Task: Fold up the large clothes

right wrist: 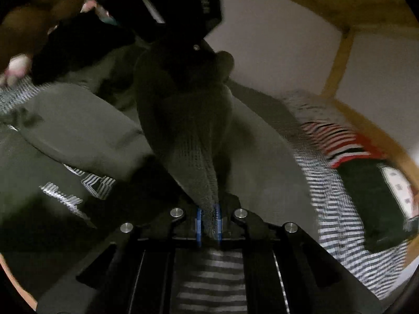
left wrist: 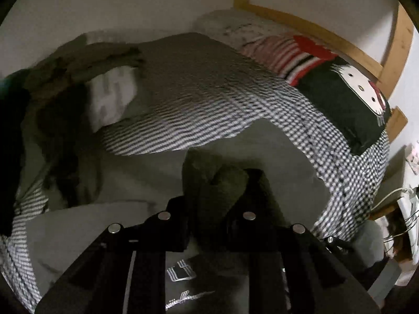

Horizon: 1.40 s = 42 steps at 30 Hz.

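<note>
Nearest the right wrist camera, the right gripper (right wrist: 208,222) is clamped on a ribbed cuff or hem of the dark olive sweatshirt (right wrist: 78,130), the knit pinched between its blue pads (right wrist: 199,225); gripping that dense band rather than loose cloth gives a firm hold that should not slip when the fabric is pulled taut. From there the ribbed strip runs away and upward to the left gripper (right wrist: 199,49), whose black body shows at the far end of the same stretch, so the two seem to be holding one edge between them, lifted off the bed so that it can be carried over as a fold. In the left wrist view, the left gripper (left wrist: 217,183) has its jaws closed on a bunched lump of the same olive knit, the wad bulging out between its fingers. Below it the sweatshirt's body lies spread on the near part of the bed, its white printed graphic (left wrist: 180,273) facing up, which suggests the garment is laid front-up and only partly folded. Beyond the garment a black-and-white checked duvet (left wrist: 209,104) covers the bed toward the far edge, rumpled but leaving a flat working patch. A dark heap, probably other clothes (left wrist: 52,83) though motion blur makes this uncertain, sits at the far left corner, and a striped cushion (left wrist: 282,52) and a black cartoon-cat cushion (left wrist: 348,96) rest against the wooden bed frame (left wrist: 327,34) at the far right, clear of the fold.
</note>
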### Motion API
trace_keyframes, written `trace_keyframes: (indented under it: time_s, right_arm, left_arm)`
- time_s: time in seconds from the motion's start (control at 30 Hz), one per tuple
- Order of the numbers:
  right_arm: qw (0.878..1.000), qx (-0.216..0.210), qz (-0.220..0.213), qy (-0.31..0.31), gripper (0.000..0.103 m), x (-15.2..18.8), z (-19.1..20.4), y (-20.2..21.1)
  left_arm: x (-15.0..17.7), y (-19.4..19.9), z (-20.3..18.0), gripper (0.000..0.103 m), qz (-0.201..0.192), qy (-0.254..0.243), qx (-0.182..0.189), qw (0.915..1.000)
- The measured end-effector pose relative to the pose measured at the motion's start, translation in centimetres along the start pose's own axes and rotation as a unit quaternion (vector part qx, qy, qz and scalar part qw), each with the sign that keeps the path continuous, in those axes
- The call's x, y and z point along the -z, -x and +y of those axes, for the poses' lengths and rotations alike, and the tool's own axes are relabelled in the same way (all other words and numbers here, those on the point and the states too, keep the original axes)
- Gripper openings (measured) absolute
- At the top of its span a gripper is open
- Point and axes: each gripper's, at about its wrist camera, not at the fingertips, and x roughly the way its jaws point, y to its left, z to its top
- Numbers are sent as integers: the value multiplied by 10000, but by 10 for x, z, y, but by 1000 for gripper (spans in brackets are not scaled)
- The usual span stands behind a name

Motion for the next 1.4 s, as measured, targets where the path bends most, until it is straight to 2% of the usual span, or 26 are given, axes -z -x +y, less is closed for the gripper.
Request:
trace_keyframes:
  time_s: [0.1, 0.4, 0.6, 0.67, 0.77, 0.9, 1.0, 1.03, 1.1, 1.17, 1.33, 1.37, 1.4]
  right_arm:
    - [9994, -208, -58, 285, 8, -18, 43, -6]
    - [9951, -639, -145, 738, 8, -52, 163, -16]
    - [9893, -976, -48, 1081, 8, -67, 237, -33]
    - [9869, -1053, -15, 1220, 8, -68, 258, -38]
    - [9837, -1102, 56, 1419, 8, -68, 285, -46]
    - [9815, -1066, 307, 1562, 8, -67, 306, -62]
    - [9809, -938, 372, 1661, 8, -64, 316, -65]
    - [9800, -803, 343, 1788, 8, -63, 323, -66]
    - [9786, -646, 332, 1924, 8, -63, 333, -68]
    - [9767, -482, 274, 2073, 8, -66, 342, -69]
    - [9783, -374, -264, 2022, 8, -79, 345, -47]
    - [9794, -398, -401, 1937, 8, -84, 339, -42]
    - [9800, -403, -438, 1896, 8, -86, 337, -40]
  left_arm:
    - [15, 17, 40, 18, -176, 207, -124, 9996]
    - [56, 41, 143, 19, -356, 532, -669, 9957]
    - [101, 38, 216, 21, -406, 1057, -1145, 9869]
    - [113, 33, 236, 22, -408, 1265, -1187, 9840]
    - [128, 22, 266, 33, -395, 1585, -1366, 9771]
    - [143, 23, 292, 38, -359, 1694, -1923, 9659]
    - [149, 38, 316, 61, -617, 2150, -1979, 9543]
    - [151, 46, 321, 64, -766, 2295, -1905, 9514]
    - [150, 56, 327, 65, -923, 2426, -1684, 9509]
    - [148, 63, 327, 76, -1029, 2436, -1510, 9525]
    - [149, 75, 320, 79, -1192, 2204, -1668, 9536]
    - [151, 70, 324, 83, -1105, 2193, -1715, 9541]
    - [152, 54, 330, 85, -712, 2198, -1769, 9567]
